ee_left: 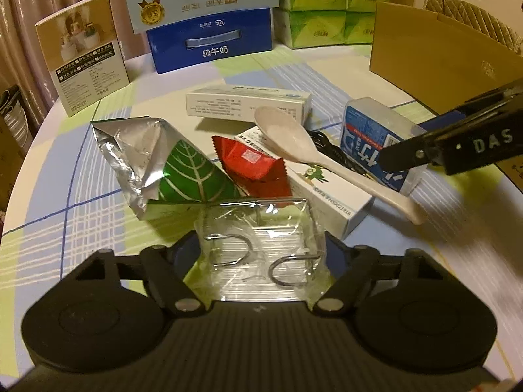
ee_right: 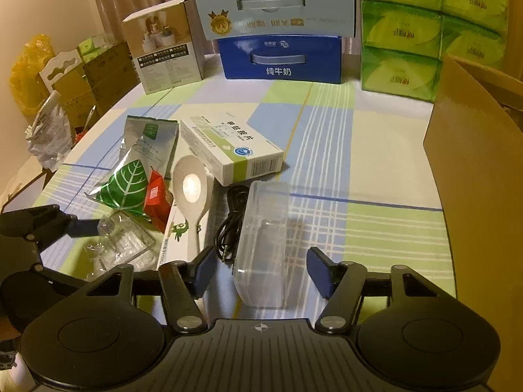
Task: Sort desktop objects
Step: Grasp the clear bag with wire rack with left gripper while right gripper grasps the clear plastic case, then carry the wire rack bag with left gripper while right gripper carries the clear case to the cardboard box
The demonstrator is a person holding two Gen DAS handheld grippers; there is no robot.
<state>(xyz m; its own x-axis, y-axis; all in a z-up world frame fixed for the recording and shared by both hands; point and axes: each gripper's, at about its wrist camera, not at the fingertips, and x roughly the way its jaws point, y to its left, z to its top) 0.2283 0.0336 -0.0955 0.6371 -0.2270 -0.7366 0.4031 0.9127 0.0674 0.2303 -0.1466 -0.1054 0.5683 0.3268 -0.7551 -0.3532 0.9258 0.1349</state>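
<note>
While both hand-held grippers are reaching down over the checked tablecloth (ee_right: 376,150), the left gripper (ee_left: 261,254) is straddling one clear plastic packet (ee_left: 261,245) holding two metal hooks (ee_left: 228,250), and its fingers are sitting right at the packet's sides, though whether the pads are pressing it I cannot tell. Meanwhile the right gripper (ee_right: 261,271) is standing released around one clear plastic box (ee_right: 261,245) with a blue label, its two blue pads (ee_right: 322,272) showing gaps on either side of the box. Just left of that box one black cable (ee_right: 230,222) is lying coiled, and beyond it one pale spoon (ee_right: 193,196) is resting across one long white carton (ee_left: 313,192). One red sachet (ee_left: 255,166) and one silver pouch (ee_left: 147,166) with a green leaf are lying to the left, near the packet. One white medicine carton (ee_right: 228,150) is sitting farther back in the middle. Along the far edge two milk cases (ee_right: 281,58) are stacking, light blue over dark blue, with one beige product box (ee_right: 163,45) on their left and six green tissue packs (ee_right: 425,32) on their right. One brown cardboard box (ee_right: 477,176) is standing at the right.
</note>
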